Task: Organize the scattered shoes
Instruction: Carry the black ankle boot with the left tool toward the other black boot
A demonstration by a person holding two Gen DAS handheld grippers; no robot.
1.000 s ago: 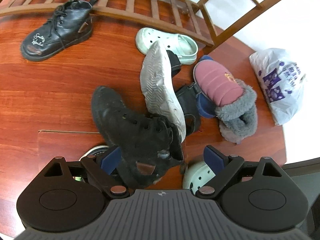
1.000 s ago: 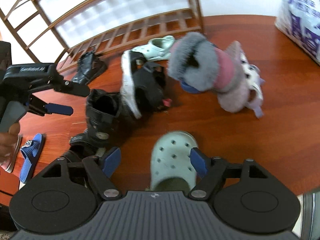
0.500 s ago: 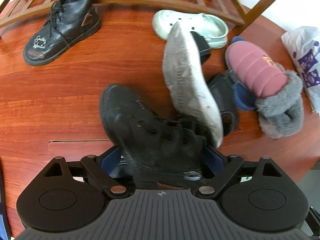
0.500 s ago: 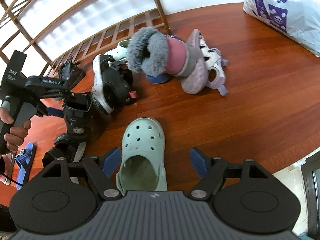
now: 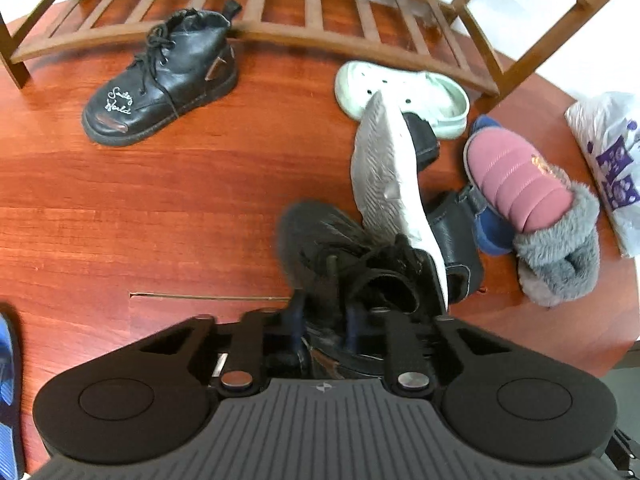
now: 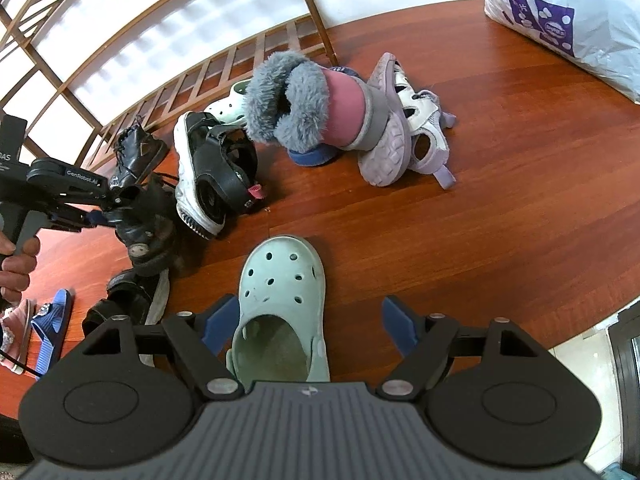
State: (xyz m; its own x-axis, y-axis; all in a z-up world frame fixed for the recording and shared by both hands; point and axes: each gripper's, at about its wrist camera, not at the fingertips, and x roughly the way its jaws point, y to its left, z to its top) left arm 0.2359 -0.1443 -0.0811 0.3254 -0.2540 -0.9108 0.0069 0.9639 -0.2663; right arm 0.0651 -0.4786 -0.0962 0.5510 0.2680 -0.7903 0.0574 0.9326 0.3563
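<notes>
Since we're on a red-brown wood floor [image 5: 160, 208] with the shoe rack [image 5: 280, 8] along the top, only our right view shows the lilac sandals [image 6: 416, 136]. Our left gripper [image 5: 322, 320] is clamped on the black boot [image 5: 332, 248], lower centre. Our right gripper [image 6: 308, 320] is spread wide around the mint clog [image 6: 282, 280].

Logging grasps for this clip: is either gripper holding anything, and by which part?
The left gripper is shut on the black boot at its ankle collar. The right gripper is open around the green clog, not gripping.
</notes>
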